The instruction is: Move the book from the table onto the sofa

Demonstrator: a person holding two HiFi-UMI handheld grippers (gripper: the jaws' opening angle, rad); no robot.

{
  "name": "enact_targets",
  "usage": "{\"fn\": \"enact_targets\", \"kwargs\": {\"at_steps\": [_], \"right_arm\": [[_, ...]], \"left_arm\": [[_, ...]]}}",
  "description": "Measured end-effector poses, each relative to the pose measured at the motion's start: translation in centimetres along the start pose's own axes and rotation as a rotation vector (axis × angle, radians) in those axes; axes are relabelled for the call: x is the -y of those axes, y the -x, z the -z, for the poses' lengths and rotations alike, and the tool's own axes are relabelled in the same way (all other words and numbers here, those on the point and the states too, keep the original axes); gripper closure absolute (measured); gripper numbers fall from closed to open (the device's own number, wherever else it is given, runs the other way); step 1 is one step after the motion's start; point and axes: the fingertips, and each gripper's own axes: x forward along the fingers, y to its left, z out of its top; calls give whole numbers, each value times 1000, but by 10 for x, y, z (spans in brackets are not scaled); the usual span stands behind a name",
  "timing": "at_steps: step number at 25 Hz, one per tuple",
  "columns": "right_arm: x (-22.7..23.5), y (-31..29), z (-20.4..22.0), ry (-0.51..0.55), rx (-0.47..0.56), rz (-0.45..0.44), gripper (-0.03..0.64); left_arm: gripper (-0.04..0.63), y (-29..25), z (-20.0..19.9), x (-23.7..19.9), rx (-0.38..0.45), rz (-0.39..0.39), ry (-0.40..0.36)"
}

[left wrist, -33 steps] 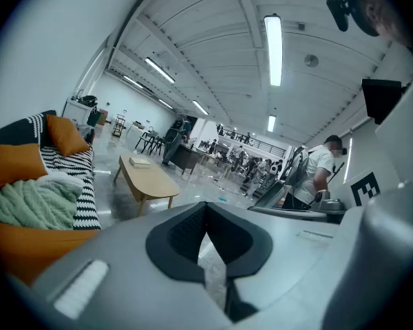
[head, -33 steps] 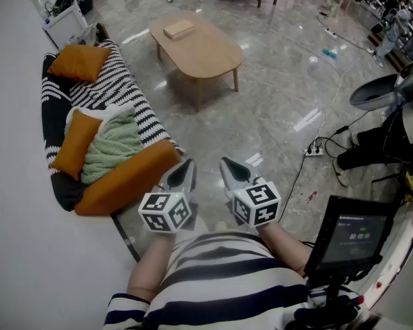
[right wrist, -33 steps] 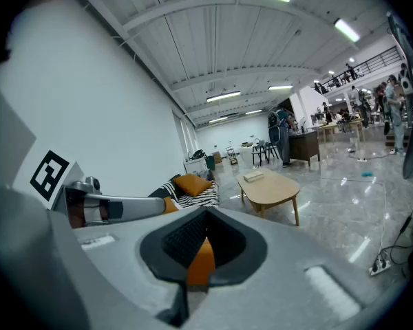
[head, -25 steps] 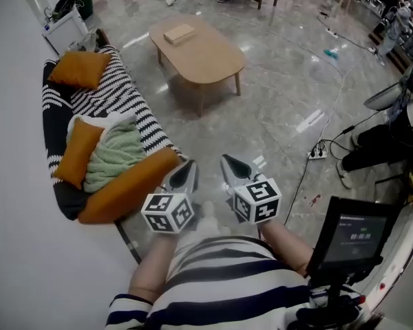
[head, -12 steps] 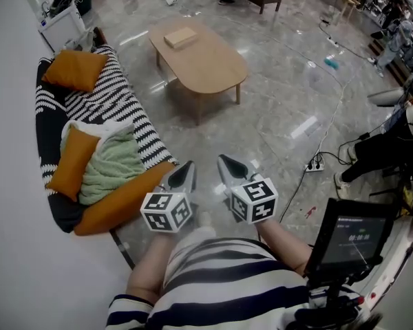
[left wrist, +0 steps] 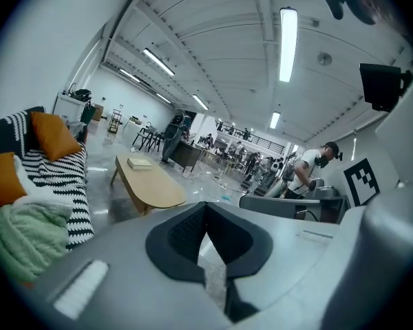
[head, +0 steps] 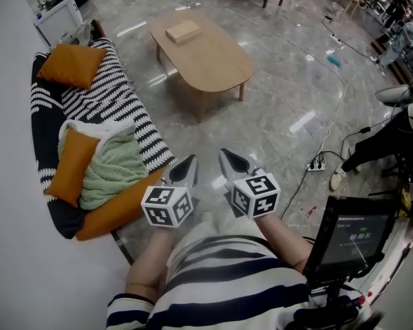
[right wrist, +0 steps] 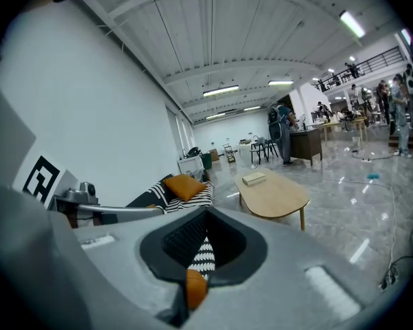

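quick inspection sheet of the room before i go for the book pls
surface: wooden table, only the book on it
job's things: book flat near the table's far end; striped sofa left of the table
clutter: orange cushions and green blanket on the sofa
grippers: left gripper and right gripper shut, empty, over the floor short of the table
cables: power strip and cable on the floor at right
surroundings: monitor lower right; desks and people far back

Book (head: pixel 183 31) on table (head: pixel 213 60), sofa (head: pixel 96 115) to its left.
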Motion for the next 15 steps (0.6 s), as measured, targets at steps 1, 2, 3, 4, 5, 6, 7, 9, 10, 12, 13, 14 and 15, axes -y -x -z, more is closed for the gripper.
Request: {"fn": "enact_targets", "kwargs": {"at_steps": [1, 2, 3, 4, 5, 6, 7, 9, 10, 12, 13, 14, 15], "right_arm": [[2, -3, 0, 0, -6, 2, 618], [4, -6, 0, -3, -14, 5, 618], [7, -10, 0, -9, -20, 7, 618], [11, -15, 0, -14, -25, 9, 618], [14, -19, -2, -16, -28, 10, 618], [18, -24, -4, -13, -29, 10, 618], [22, -29, -7, -9, -29, 9, 618], [30, -38, -14, -3, -26, 0, 618], [33, -43, -17, -1, -24, -7, 618], [43, -54, -24, 5, -19, -20, 618], [49, -58, -27, 4, -18, -23, 618], [57, -63, -31, 2, -17, -26, 618], [66, -66, -35, -1, -17, -28, 618]], "left_arm": [[594, -3, 0, -2, -3, 0, 7], [594, -5, 0, -4, -5, 1, 14], [594, -9, 0, -6, -7, 1, 20], [594, -12, -1, -8, -7, 1, 24], [594, -16, -3, -10, -7, -1, 26], [594, -21, -6, -12, -6, -4, 27], [594, -26, -9, -14, -4, -8, 27], [594, -37, -15, -19, -2, -21, 24], [594, -43, -17, -22, -1, -31, 24], [594, -55, -23, -29, 2, -51, 26], [594, -63, -25, -31, 3, -60, 29], [594, -71, -28, -31, 5, -66, 31], [594, -80, -31, -29, 7, -69, 31]]}}
